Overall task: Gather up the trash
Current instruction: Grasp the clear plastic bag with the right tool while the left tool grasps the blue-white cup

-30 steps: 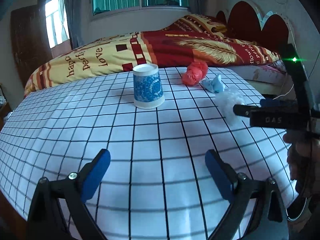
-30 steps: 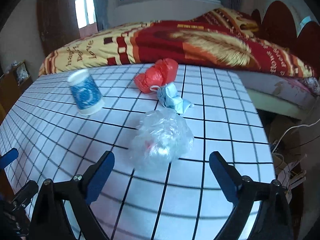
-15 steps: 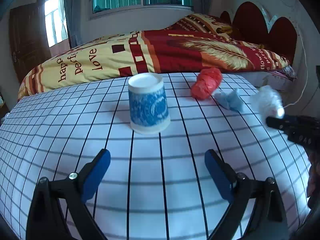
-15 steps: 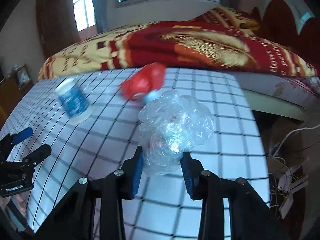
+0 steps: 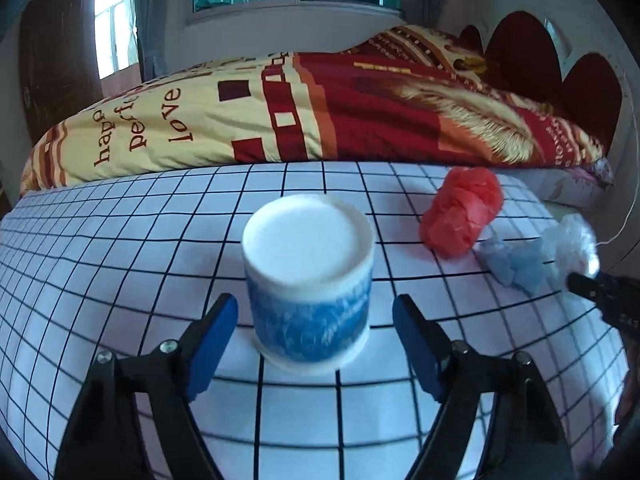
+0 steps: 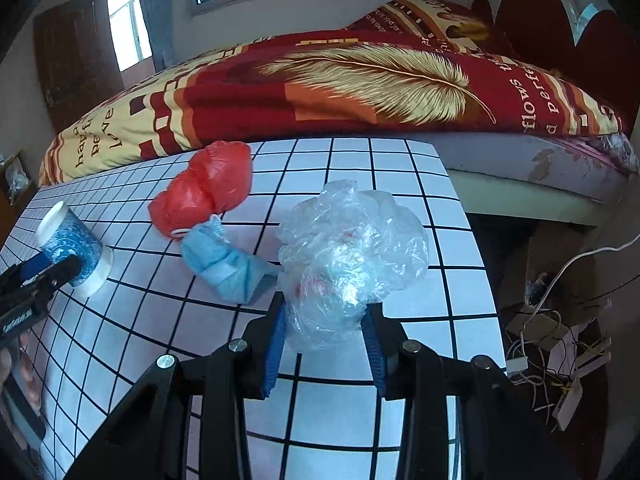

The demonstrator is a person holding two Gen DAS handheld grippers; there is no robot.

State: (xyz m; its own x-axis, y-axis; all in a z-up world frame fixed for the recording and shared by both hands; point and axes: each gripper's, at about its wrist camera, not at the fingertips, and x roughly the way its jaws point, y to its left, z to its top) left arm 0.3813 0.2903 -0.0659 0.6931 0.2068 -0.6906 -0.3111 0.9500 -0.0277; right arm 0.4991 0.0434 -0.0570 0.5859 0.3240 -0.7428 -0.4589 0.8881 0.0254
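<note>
Since a second ago our right gripper (image 6: 325,322) has clamped the clear plastic wad (image 6: 348,252), while the left gripper (image 5: 316,316), closing, straddles the upturned cup (image 5: 308,276) left of it: we should squeeze gently.

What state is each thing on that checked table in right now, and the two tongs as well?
Paper cup: upside down, between the closing left tongs, untouched.
Clear plastic wad: crumpled, clamped in the right tongs.
Red bag: scrunched, lying loose.
Blue mask: crumpled, lying loose.
</note>
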